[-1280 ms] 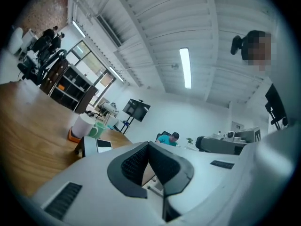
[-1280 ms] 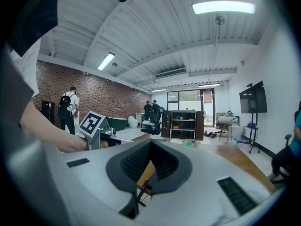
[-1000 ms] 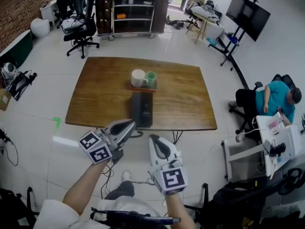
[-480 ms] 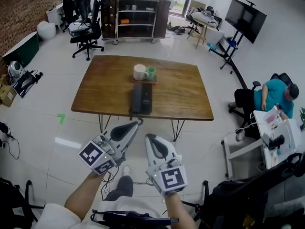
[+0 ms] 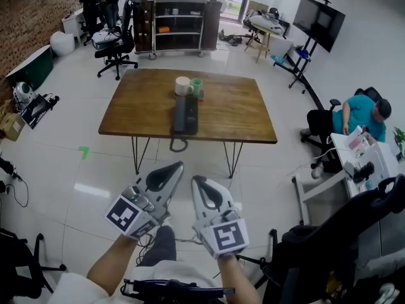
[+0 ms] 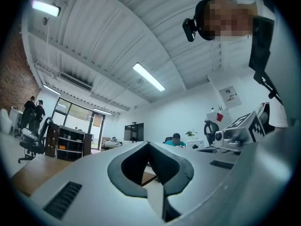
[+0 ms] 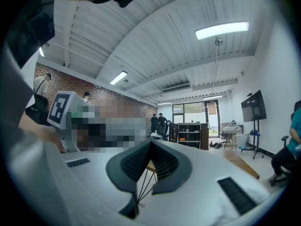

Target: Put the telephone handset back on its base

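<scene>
Telephone handset and base (image 5: 185,114) show in the head view as one flat black plastic oblong, too small to tell apart. It lies at the near edge of the brown rectangular wooden table (image 5: 228,109), and a dark cord loop (image 5: 179,145) hangs below that edge. The table stands on thin black hairpin legs over glossy pale floor tiles, with open floor on every side. Behind the telephone, a white mug (image 5: 183,85) and a green cup (image 5: 197,86) stand touching; their contents cannot be seen. Both claws hang over the floor, well short of the table. The left gripper (image 5: 177,166) and the right gripper (image 5: 197,181) are smooth white shells with dark-lined tips, each carrying a marker cube.

From the left gripper view, the left gripper (image 6: 148,143) has its smooth grey pads pressed together at the tip with nothing between them.

From the right gripper view, the right gripper (image 7: 150,142) has its ribbed black pads closed tip to tip, empty. A hairpin leg (image 7: 141,188) shows through the gap beneath.
</scene>
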### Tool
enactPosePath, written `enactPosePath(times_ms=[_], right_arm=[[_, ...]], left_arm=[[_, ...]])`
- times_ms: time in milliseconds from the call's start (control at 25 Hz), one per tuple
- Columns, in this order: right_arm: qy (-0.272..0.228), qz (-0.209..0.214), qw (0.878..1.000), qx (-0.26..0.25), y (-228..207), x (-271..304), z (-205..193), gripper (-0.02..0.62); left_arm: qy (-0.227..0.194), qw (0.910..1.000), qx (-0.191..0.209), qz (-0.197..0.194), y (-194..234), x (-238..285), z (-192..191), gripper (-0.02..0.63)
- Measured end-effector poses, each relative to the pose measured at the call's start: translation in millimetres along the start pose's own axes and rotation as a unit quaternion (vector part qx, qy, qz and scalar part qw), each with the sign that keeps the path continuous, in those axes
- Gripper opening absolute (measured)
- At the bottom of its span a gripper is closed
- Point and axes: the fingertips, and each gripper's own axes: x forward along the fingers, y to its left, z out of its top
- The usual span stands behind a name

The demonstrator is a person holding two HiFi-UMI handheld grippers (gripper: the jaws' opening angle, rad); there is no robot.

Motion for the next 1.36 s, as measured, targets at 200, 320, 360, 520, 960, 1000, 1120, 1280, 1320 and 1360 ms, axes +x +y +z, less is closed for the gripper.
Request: enactPosePath(times_ms=[200,320,360,520,960,1000,1120,1280,1320,1360], right_arm=[[-0.016,0.002,1.0,-0.002,20,-27,16,0.0],[-0.035,0.006,0.999,-0.007,31,-36,27,0.0],[-0.039,0.007,0.999,-0.008,36,-39,28,0.0],[-0.047,0.016,0.999,-0.002,56,-51,30,0.0],[-0.052,0.019,0.998,0.004,84,-64,26,0.0],[-0.05,0.018,0.999,0.004,85,-64,24,0.0],[-0.047,0.019,0.999,-0.003,92,-62,23,0.0],[-0.04,0.026,0.999,-0.008,105,-62,22,0.0],[-0.037,0.026,0.999,-0.005,108,-63,21,0.0],[-0.034,0.027,0.999,-0.003,110,-64,20,0.0]], left_arm=[[-0.013,0.9993,0.032,0.015,-30,-20,19,0.001],[-0.018,0.9989,0.037,0.021,-42,-31,26,0.001],[-0.017,0.9989,0.037,0.023,-46,-36,28,0.001],[-0.016,0.9986,0.036,0.035,-57,-56,34,0.001],[-0.002,0.9985,0.037,0.04,-73,-85,35,0.0],[-0.001,0.9986,0.035,0.04,-73,-87,34,0.0],[0.004,0.9985,0.034,0.043,-70,-95,33,0.002],[0.009,0.9982,0.034,0.049,-68,-106,34,0.003],[0.009,0.9983,0.032,0.049,-69,-109,34,0.003],[0.01,0.9983,0.03,0.048,-69,-111,35,0.003]])
